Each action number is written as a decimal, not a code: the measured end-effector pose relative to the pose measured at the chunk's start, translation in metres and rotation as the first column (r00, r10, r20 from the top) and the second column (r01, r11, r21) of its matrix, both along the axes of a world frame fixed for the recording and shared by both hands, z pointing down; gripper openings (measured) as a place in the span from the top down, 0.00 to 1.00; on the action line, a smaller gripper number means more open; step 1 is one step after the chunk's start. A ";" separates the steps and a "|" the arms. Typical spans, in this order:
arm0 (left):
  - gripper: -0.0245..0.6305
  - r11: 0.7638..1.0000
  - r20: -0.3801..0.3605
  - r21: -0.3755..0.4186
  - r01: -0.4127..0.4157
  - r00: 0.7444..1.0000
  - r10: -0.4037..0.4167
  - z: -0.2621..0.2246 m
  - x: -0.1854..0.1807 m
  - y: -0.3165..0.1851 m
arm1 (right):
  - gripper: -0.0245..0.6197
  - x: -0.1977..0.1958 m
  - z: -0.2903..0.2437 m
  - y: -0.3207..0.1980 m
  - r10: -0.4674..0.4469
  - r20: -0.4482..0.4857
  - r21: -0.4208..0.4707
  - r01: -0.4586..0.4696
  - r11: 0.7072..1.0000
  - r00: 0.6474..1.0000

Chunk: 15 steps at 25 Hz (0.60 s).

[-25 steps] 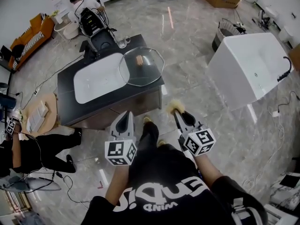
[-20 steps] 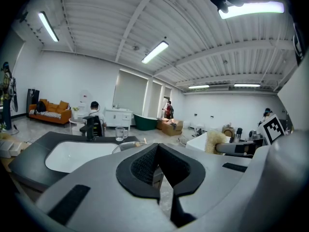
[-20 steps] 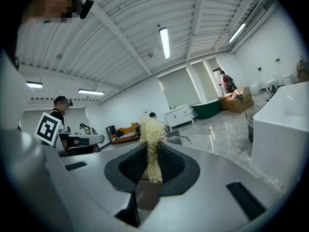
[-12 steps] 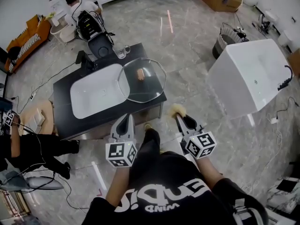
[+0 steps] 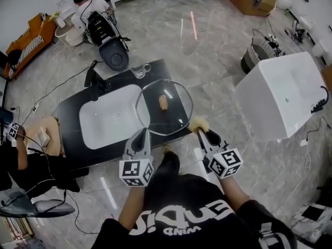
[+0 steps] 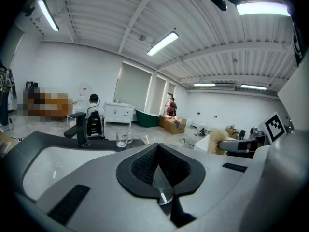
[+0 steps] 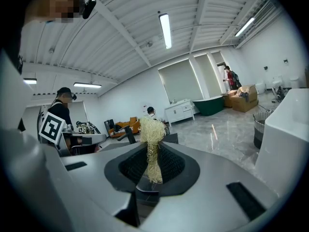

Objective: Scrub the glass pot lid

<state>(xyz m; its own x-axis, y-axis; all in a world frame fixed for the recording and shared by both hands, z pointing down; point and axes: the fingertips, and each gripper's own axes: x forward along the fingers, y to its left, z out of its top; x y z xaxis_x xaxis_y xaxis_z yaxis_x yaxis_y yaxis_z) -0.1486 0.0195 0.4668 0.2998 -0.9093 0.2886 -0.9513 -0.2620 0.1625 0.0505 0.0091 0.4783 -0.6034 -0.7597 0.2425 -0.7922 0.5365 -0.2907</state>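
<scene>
The glass pot lid with a brown knob lies flat on the right end of the black vanity top, partly over the white basin. My left gripper is shut and empty, its tip just in front of the lid's near rim. My right gripper is shut on a pale yellow fibre scrubber, held close to the lid's right edge. In the right gripper view the scrubber sticks up between the closed jaws. The left gripper view shows closed jaws with nothing in them.
A black faucet and a glass mug stand at the back of the vanity. A white bathtub is to the right, a round basket behind it. A seated person is at the left, another farther back. Cables lie on the floor.
I have stepped closer to the vanity. The lid now sits just beyond both gripper tips, and the scrubber has come up to its right edge. Both grippers stay shut.
</scene>
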 end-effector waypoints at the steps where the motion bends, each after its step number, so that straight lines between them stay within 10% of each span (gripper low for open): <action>1: 0.94 1.000 0.002 0.000 0.002 1.000 -0.002 -0.002 -0.004 -0.009 | 0.89 -0.004 -0.002 -0.009 0.000 -0.001 0.002 0.000 1.000 1.000; 15: 0.94 0.999 -0.007 0.029 -0.029 1.000 0.029 -0.021 -0.033 -0.098 | 0.89 -0.038 -0.016 -0.091 0.032 0.005 0.022 -0.032 0.999 0.999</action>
